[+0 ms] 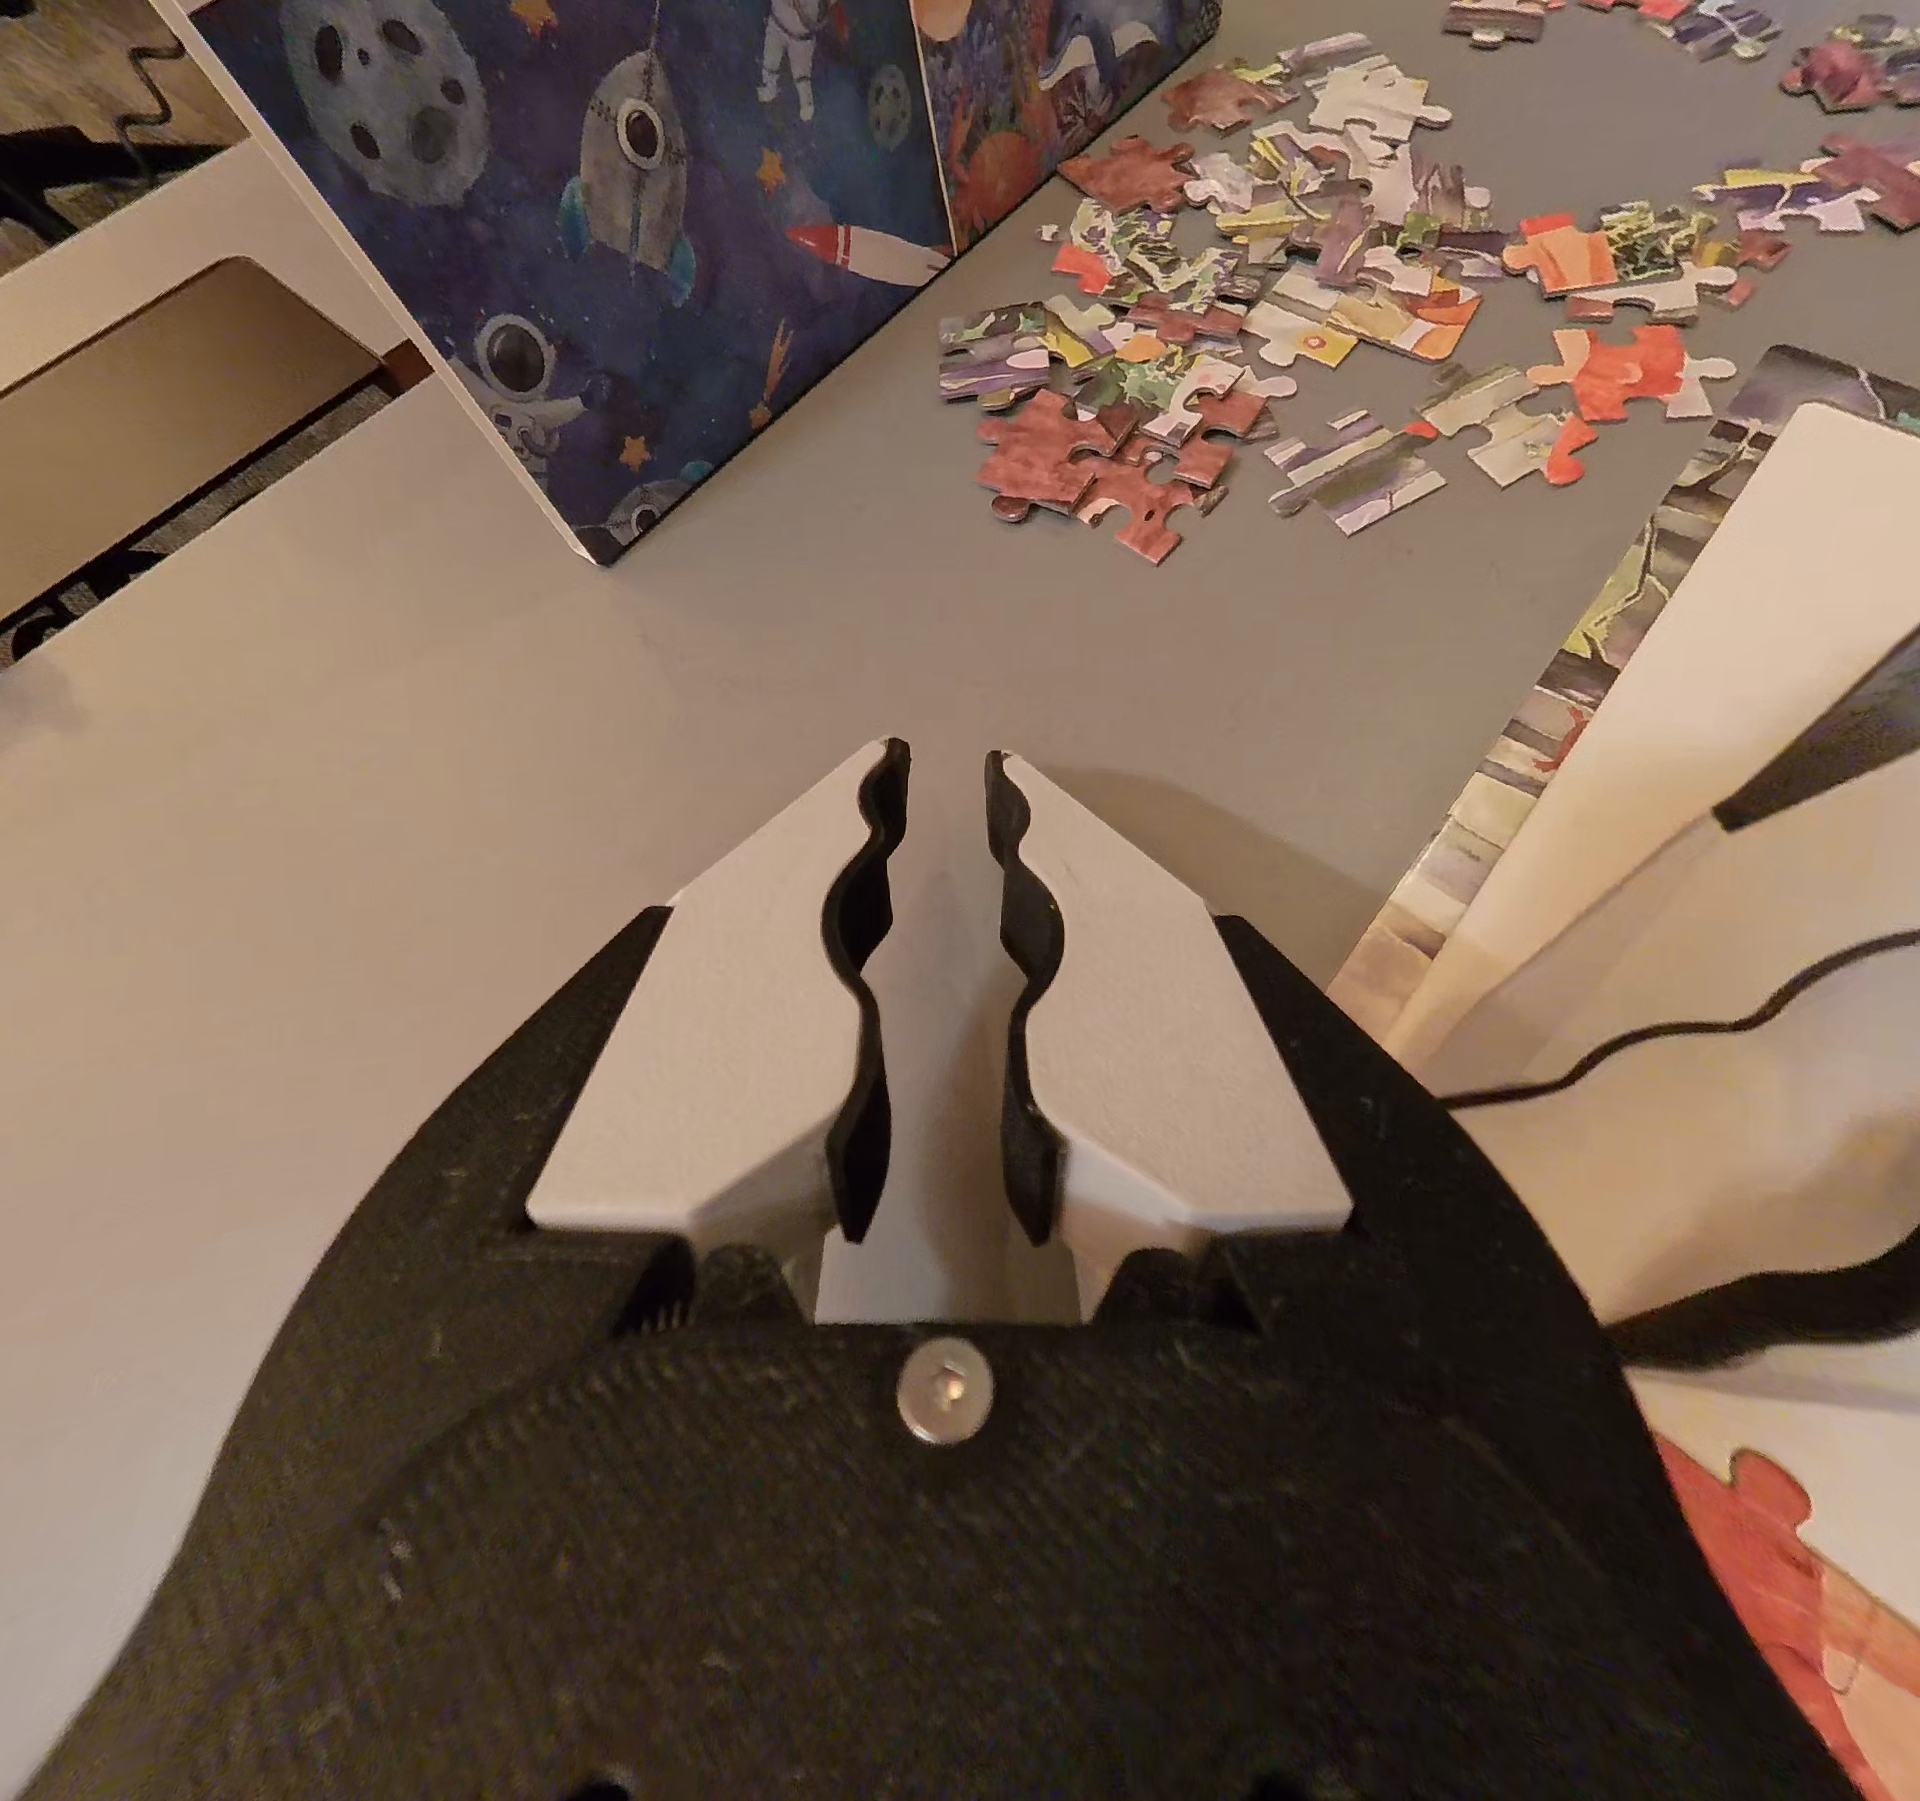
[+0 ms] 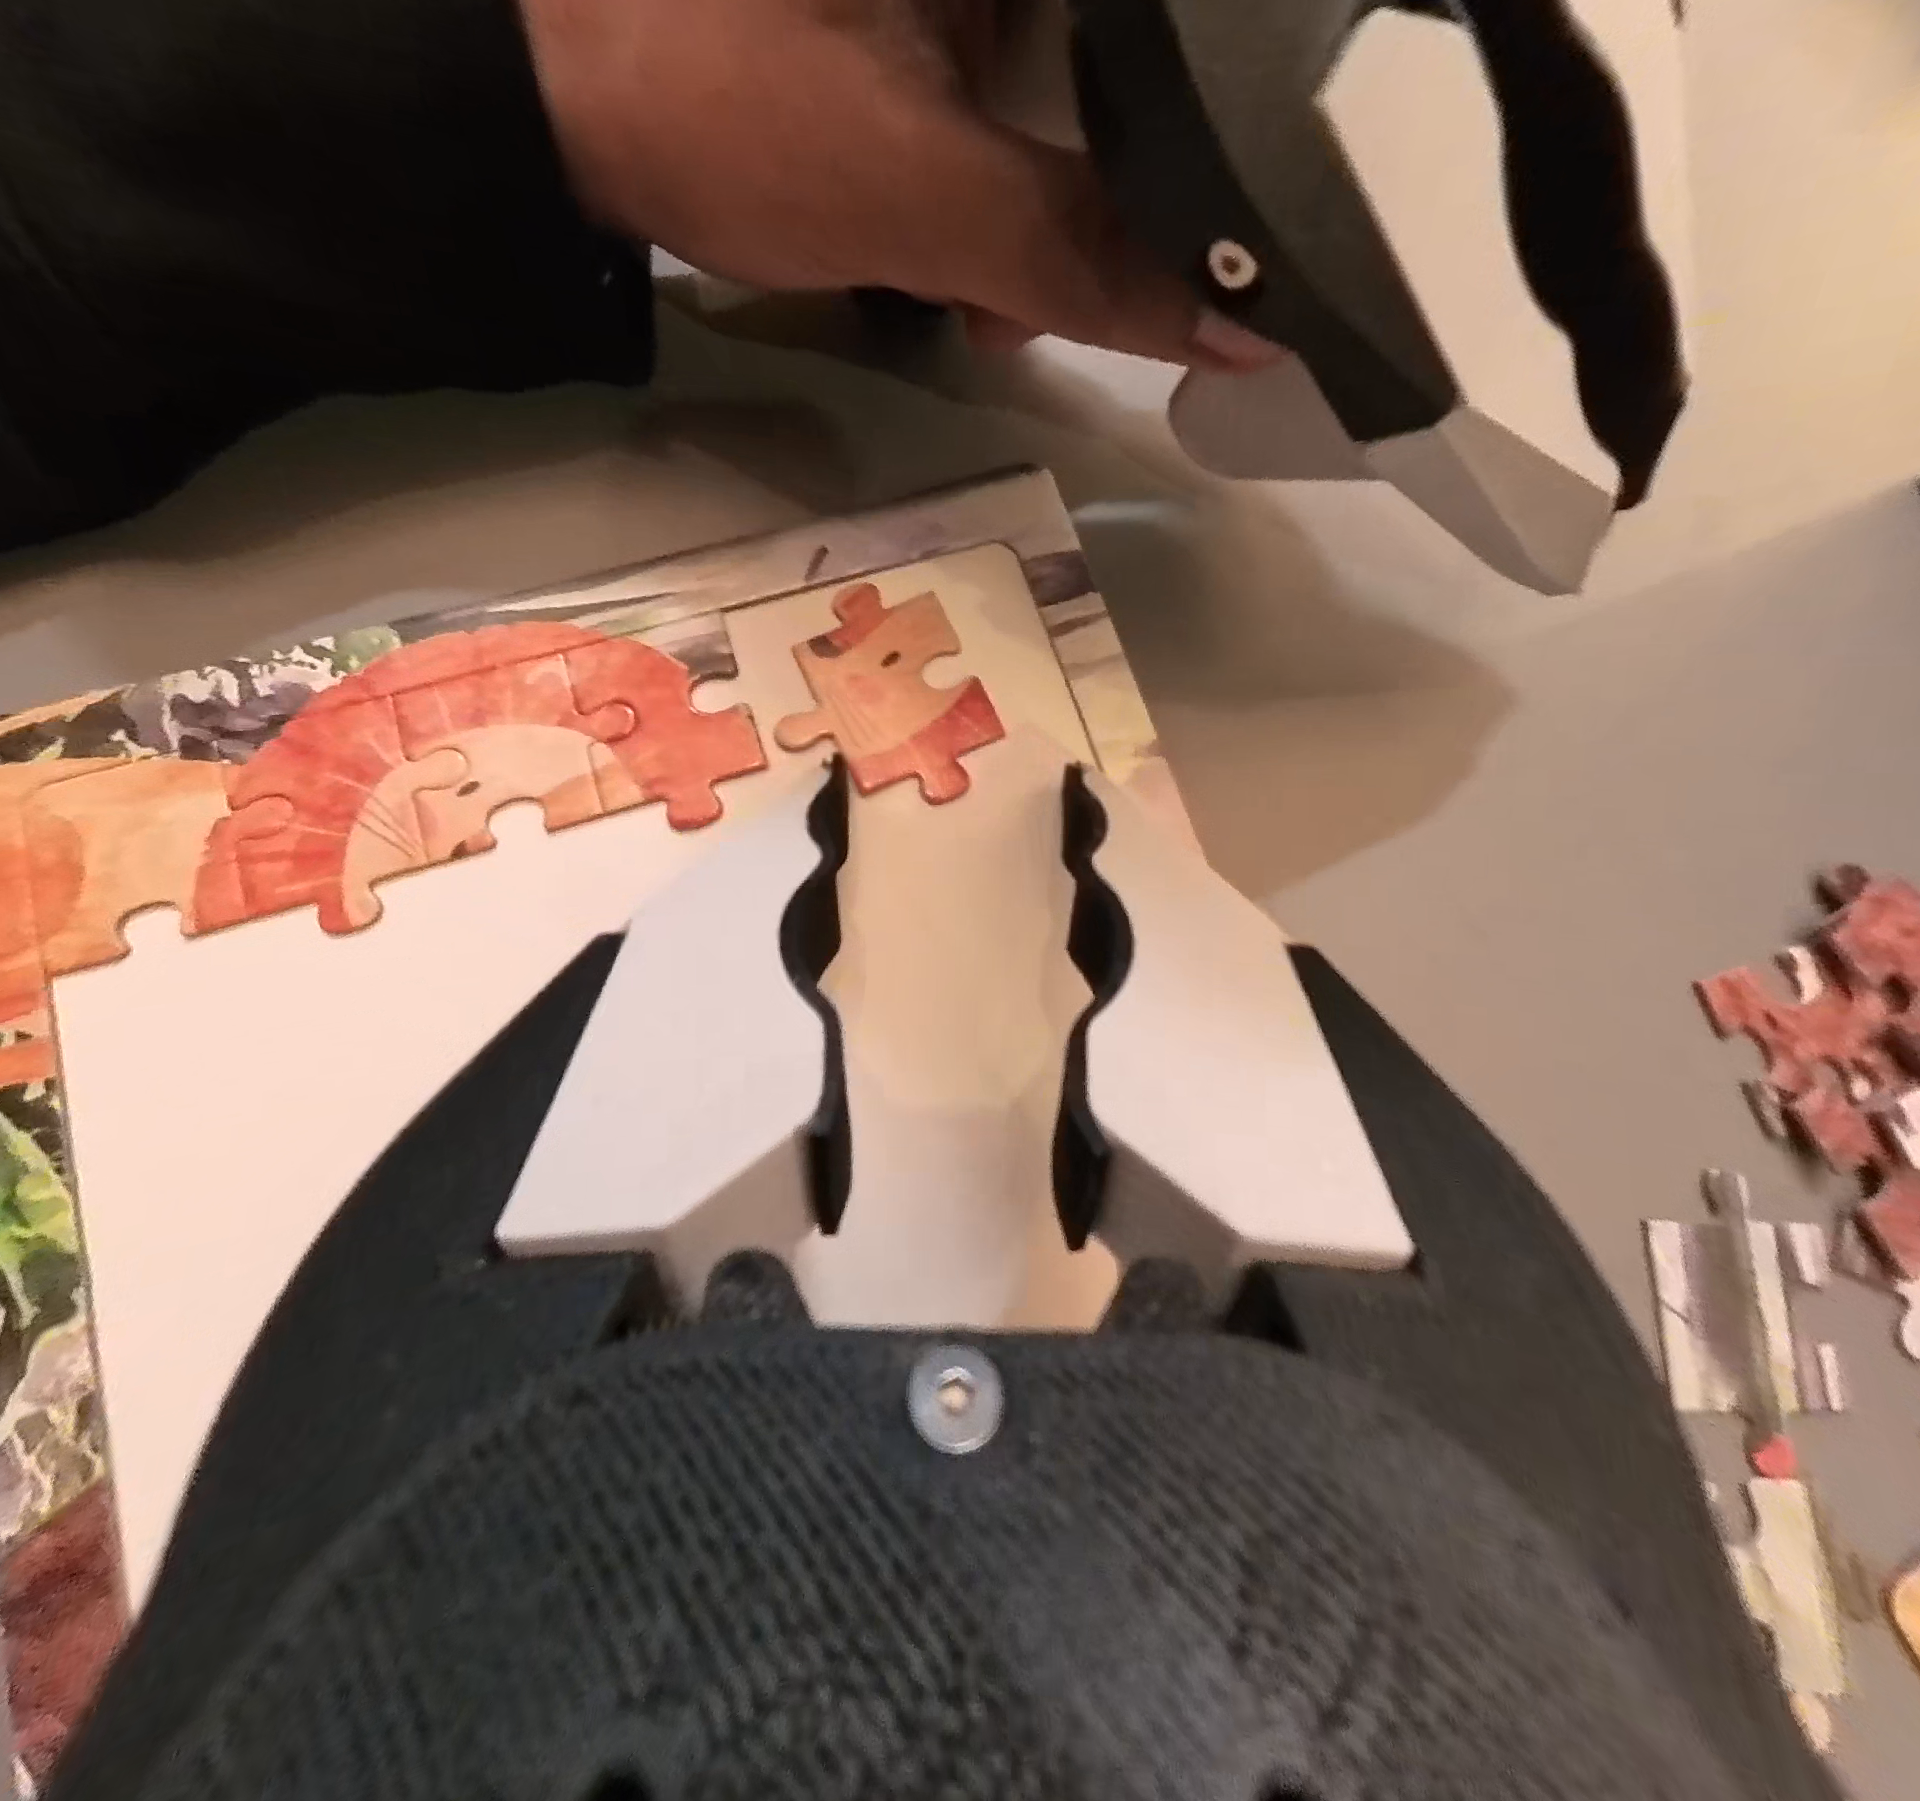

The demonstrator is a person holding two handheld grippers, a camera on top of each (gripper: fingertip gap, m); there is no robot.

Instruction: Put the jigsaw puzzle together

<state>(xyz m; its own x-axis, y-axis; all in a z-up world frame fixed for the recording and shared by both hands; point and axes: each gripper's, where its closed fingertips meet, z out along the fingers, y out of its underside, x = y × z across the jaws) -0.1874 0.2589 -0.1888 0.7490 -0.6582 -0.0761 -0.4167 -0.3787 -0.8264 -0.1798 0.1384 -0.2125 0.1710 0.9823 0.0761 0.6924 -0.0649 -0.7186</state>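
Right gripper (image 2: 951,775) spread, empty, over tray (image 2: 260,1076).
Loose orange piece (image 2: 894,702) lies in tray corner at its fingertips. Left gripper (image 1: 945,759) narrowly parted, empty, above table (image 1: 416,816).

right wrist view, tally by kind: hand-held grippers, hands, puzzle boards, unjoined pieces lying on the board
hand-held grippers: 2 (right hand-held gripper, left hand-held gripper)
hand: 1
board: 1
unjoined piece on the board: 1
total: 5
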